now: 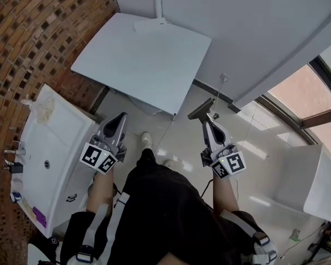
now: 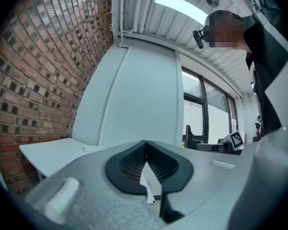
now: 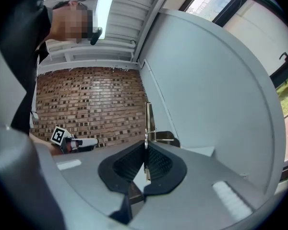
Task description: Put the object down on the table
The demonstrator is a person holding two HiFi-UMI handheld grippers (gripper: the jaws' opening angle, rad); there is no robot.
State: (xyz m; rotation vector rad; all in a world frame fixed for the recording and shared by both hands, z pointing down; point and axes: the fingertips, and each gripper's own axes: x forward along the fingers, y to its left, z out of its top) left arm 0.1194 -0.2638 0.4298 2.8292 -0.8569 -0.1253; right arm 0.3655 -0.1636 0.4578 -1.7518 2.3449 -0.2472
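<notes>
Two tongs clenched, one loaded.
My right tongs (image 1: 207,120) grasp the metal object (image 1: 201,110) just off a corner of the table (image 1: 143,59); my left tongs (image 1: 121,117) are squeezed shut.

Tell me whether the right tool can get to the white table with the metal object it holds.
Probably yes: the right tool, shut on the metal object, faces the white table, with only floor between. A step closer seems needed.

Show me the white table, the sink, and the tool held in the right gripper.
white table (image 1: 149,59), head view, middle of its top.
sink (image 1: 60,137), head view, bare basin surface.
tool (image 1: 200,110), head view, its dark flat head.
</notes>
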